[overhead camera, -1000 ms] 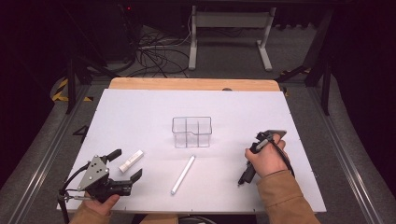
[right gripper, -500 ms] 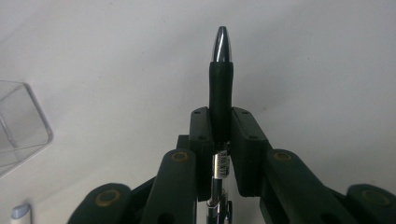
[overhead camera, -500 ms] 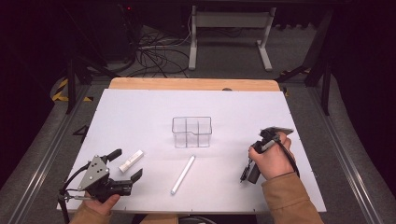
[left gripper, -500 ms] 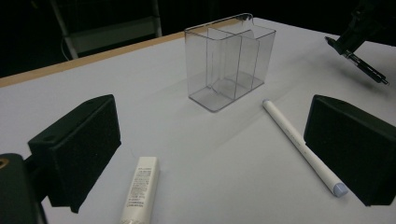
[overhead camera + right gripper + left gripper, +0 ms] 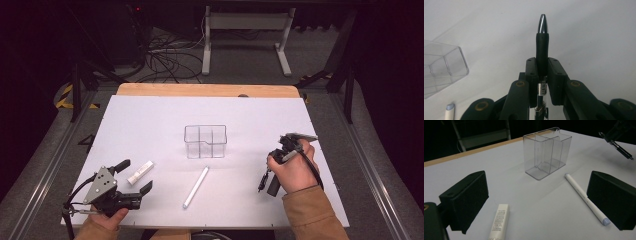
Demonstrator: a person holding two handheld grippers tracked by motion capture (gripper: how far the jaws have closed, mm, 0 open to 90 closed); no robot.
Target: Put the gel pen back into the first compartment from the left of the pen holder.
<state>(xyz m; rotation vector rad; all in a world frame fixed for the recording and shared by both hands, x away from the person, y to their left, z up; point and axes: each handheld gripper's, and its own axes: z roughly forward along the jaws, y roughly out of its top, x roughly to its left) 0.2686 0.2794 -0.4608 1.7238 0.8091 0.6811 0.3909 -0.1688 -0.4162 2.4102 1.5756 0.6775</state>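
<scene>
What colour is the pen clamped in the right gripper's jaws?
The pen has a black barrel with a shiny silver tip, clearest in the right gripper view.

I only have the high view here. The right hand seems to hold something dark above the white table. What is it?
Observer: The right gripper is shut on a black pen with a silver tip, clamped by its barrel.
Operator: And the left one?
Observer: The left gripper is open, nothing between its pads.
Operator: What lies ahead of it?
Observer: A white printed tube beside one jaw, a long white marker with a pale blue cap beside the other, and the clear plastic divided box beyond.
</scene>
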